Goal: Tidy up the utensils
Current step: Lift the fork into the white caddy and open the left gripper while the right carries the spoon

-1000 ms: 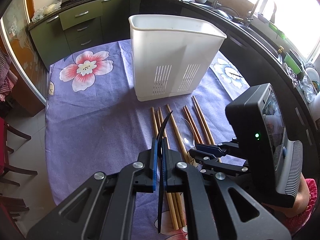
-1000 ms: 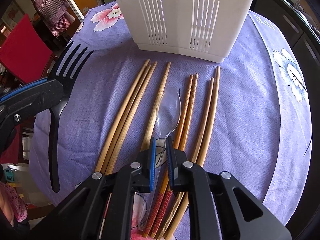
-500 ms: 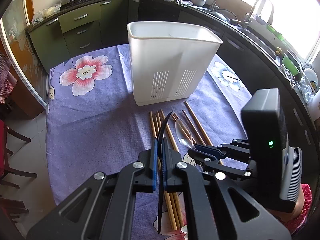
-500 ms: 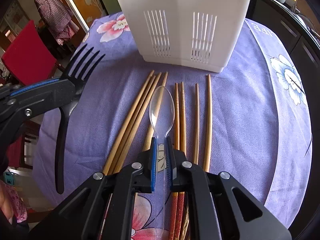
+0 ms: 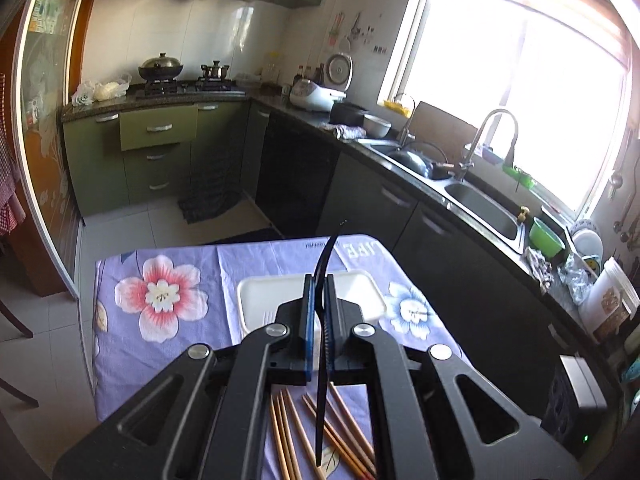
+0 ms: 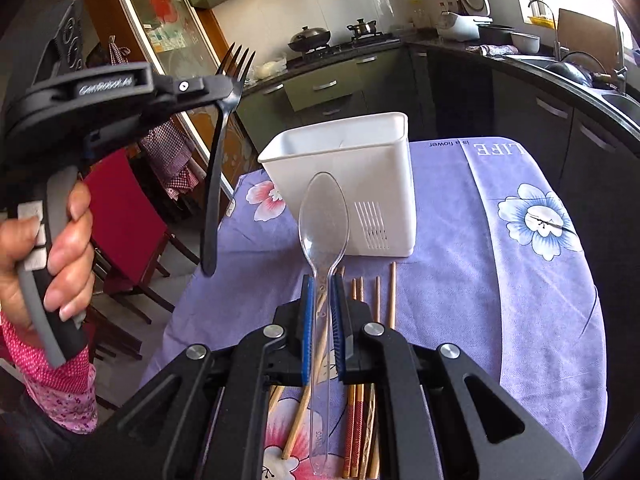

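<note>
- Two hand-held grippers, each clamped on one utensil, above a table under a purple tablecloth [image 6: 500, 280].
- Left gripper [image 5: 318, 300]: blue-padded fingers pressed onto a black plastic fork [image 5: 322, 320], seen edge-on in the left wrist view. In the right wrist view the fork [image 6: 216, 152] stands near upright, tines up, handle hanging below the grip. It is held high, up and left of the holder.
- Left gripper body [image 6: 108, 88]: raised lettering on the side, too blurred to read. A hand [image 6: 60, 248] grips its handle; pink patterned sleeve below.
- Right gripper [image 6: 322, 312]: fingers closed on the handle of a clear plastic spoon [image 6: 324, 216], bowl pointing up and forward. Embossed mark near the handle's end, unreadable. The spoon is lifted off the cloth, its bowl lying in line with the holder's front wall.
- White plastic utensil holder [image 6: 360, 168]: upright on the cloth near the table's far end, slotted vents low on one wall.
- Several wooden chopsticks [image 6: 384, 296]: lying loose on the cloth just in front of the holder, under both grippers; some have red patterned ends.
- Tablecloth print: large flowers, pink and blue-white; words "LIFE" and "is a flower" read upside-down near the far edge.
- Background: kitchen counter with sink [image 5: 480, 208], a white rice cooker [image 5: 316, 94] and a wok [image 5: 160, 66] on the stove.
</note>
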{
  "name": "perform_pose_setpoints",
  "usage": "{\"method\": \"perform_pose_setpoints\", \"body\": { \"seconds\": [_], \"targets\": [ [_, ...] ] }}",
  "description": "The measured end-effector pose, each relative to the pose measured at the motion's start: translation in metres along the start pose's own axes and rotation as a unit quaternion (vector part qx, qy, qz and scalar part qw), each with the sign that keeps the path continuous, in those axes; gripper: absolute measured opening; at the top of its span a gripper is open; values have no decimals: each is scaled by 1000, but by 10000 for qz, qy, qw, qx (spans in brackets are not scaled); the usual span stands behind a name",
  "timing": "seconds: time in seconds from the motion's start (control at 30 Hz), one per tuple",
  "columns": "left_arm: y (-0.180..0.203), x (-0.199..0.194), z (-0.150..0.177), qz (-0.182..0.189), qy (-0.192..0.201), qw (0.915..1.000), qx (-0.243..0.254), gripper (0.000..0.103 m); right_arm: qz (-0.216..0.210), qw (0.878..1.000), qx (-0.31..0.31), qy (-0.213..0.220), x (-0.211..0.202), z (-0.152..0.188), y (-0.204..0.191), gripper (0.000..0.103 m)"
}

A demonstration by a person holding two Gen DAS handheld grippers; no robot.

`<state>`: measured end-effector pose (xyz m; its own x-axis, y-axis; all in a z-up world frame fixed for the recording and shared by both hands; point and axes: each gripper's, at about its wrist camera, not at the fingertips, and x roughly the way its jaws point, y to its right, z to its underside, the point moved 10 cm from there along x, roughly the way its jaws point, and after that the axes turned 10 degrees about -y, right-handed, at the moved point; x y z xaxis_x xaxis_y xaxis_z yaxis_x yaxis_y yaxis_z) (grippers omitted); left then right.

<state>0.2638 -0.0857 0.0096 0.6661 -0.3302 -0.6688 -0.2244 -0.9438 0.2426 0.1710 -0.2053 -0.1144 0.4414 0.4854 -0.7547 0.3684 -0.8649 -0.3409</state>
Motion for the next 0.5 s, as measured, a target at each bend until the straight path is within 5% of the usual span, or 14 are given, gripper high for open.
{"method": "perform_pose_setpoints", "body": {
  "seconds": [0.17, 0.4, 0.5],
  "targets": [
    [-8, 16, -47, -187, 794, 9966, -67, 4, -120, 9998, 39, 129, -16, -1, 8, 9],
    [-9, 21, -71, -525, 1696, 9839, 198, 4, -165, 9995, 30, 256, -25, -10, 12, 9],
    [-7, 30, -71, -520, 1719, 9834, 274, 4, -181, 9994, 19, 307, -24, -15, 11, 9]
  ]
}}
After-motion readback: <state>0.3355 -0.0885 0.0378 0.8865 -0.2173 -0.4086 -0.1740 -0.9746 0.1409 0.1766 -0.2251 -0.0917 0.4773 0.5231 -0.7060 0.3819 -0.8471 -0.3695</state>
